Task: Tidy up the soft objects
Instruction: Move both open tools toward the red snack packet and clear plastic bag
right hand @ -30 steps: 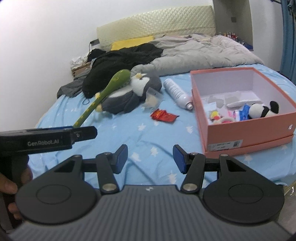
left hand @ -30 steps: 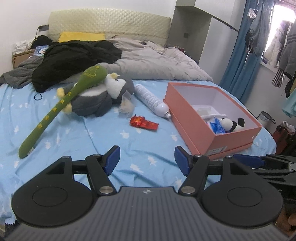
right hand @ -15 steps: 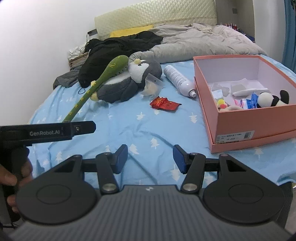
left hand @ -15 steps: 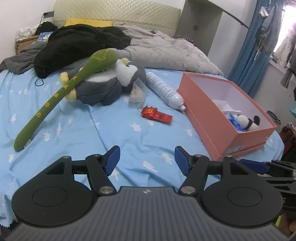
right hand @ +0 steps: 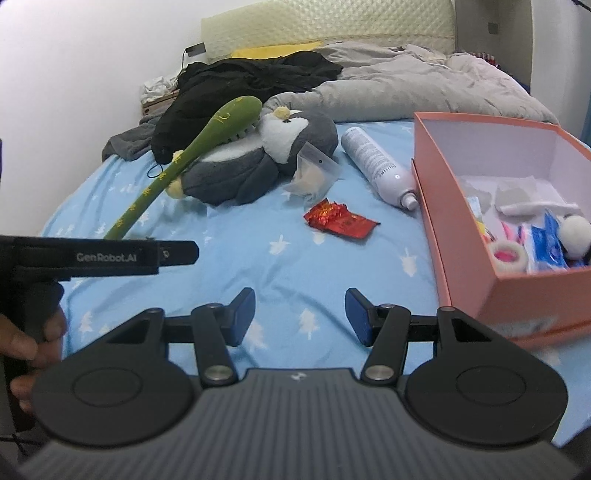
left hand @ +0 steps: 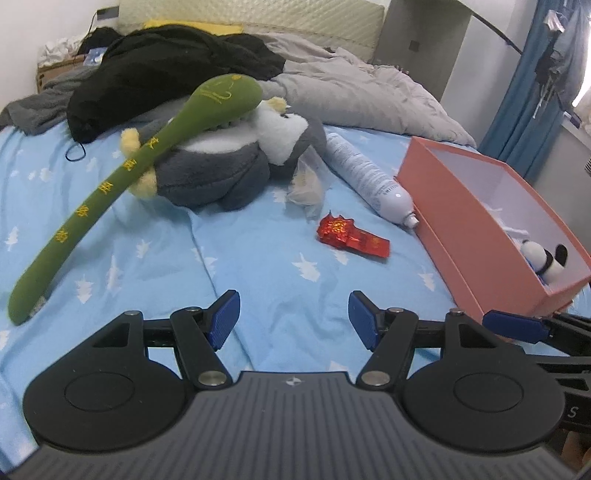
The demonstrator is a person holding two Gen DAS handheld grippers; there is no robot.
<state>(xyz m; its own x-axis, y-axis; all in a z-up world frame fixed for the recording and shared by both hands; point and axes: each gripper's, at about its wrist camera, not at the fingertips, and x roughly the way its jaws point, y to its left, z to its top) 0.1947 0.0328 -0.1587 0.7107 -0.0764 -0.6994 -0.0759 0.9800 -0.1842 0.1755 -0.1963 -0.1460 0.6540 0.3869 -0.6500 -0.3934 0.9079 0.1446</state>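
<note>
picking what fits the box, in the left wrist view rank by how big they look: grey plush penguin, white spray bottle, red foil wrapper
1. grey plush penguin
2. white spray bottle
3. red foil wrapper
The wrapper lies nearest the camera and still looks smallest.

Blue-sheeted bed (left hand: 258, 266); quilted headboard (right hand: 332, 22); blue curtain (left hand: 524, 110).

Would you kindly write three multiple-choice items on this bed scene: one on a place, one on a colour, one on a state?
1. Where does the small panda toy lie?
A. on the grey duvet
B. inside the pink box
C. under the white bottle

2. What colour is the crumpled wrapper?
A. red
B. purple
C. white

3. How does the white bottle rest?
A. upright
B. on its side
C. inside the box

Key:
B, the panda toy sits within the pink box.
A, the wrapper is shiny red.
B, the white bottle lies flat on the bed sheet.
</note>
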